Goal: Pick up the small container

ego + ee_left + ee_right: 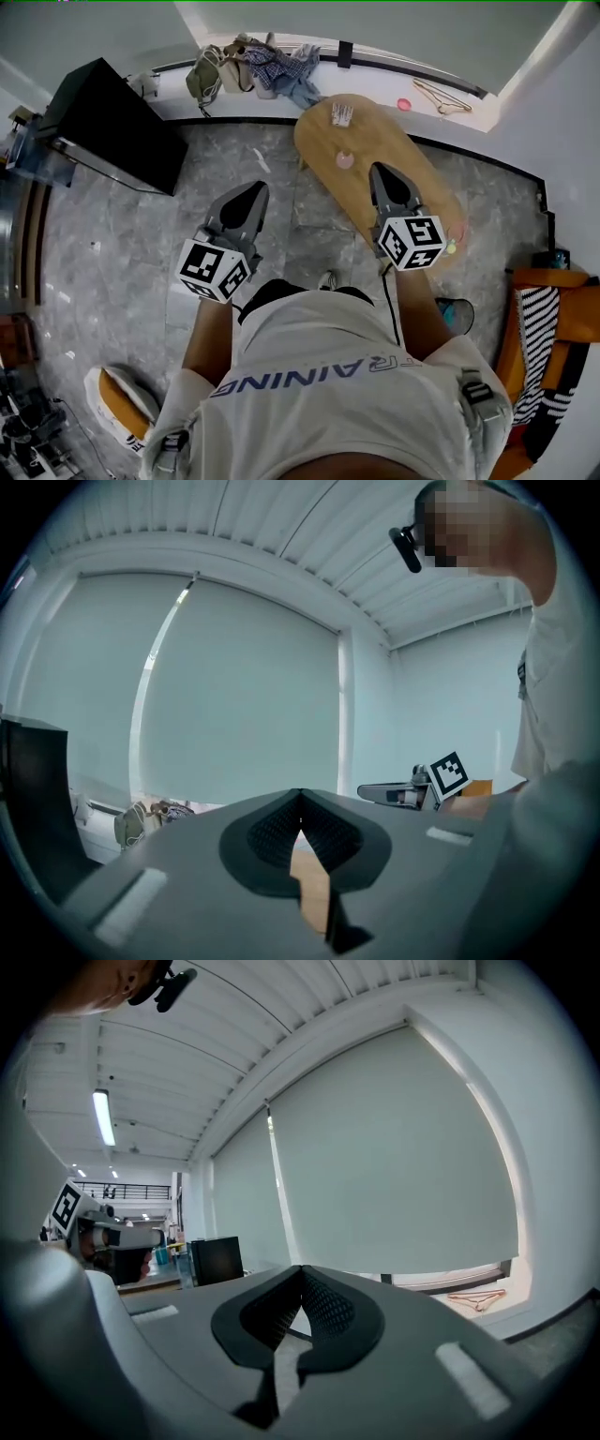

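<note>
In the head view I see both tools held out ahead of the person. The left hand-held gripper (251, 192) is over the grey floor (122, 253), and the right hand-held gripper (382, 171) is over the oval wooden surface (412, 155). The small container (345, 159) sits on that surface, just beside the right tips. From above it shows pink and round, so I can make out no long axis or heading, and it is too small for me to tell what is inside. A clear item (340, 114) stands further along the surface.

In the left gripper view the jaws are pressed together at the tips with nothing between them.

In the right gripper view the jaws are likewise pressed together and empty. A hanger (478, 1299) lies on the window ledge beyond.
</note>
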Demonstrator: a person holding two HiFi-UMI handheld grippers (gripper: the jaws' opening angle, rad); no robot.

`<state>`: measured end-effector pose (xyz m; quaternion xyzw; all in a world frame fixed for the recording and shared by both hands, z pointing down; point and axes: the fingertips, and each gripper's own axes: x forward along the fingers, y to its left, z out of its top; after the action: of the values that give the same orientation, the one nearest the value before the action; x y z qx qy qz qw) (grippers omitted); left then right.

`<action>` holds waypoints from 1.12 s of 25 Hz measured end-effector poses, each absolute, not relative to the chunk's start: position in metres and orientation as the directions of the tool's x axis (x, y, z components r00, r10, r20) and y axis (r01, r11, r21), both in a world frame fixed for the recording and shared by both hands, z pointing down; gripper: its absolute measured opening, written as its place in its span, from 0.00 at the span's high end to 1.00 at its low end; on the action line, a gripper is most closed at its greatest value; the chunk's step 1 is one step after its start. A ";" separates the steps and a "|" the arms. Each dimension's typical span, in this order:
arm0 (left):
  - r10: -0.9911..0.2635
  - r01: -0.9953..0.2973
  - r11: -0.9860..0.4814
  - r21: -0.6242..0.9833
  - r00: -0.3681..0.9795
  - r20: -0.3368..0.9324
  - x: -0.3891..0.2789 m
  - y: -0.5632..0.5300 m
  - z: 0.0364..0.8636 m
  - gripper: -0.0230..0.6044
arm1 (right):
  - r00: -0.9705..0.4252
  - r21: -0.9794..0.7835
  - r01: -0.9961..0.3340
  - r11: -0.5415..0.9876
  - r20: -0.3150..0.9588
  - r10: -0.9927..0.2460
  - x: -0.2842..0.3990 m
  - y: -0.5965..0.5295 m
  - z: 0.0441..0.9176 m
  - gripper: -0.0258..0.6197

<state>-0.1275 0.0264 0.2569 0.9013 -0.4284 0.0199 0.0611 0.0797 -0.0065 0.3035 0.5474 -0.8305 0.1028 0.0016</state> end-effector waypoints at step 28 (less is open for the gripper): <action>-0.347 -0.372 -0.912 0.171 0.924 0.160 -0.066 -0.280 0.328 0.96 | 0.199 -0.103 -0.968 -0.227 0.226 -0.954 0.130 -0.155 0.340 0.93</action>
<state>-0.0665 -0.2802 0.3283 0.9758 -0.1841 0.0634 0.0997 0.1297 -0.1550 0.3395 0.7738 -0.6209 0.1213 0.0305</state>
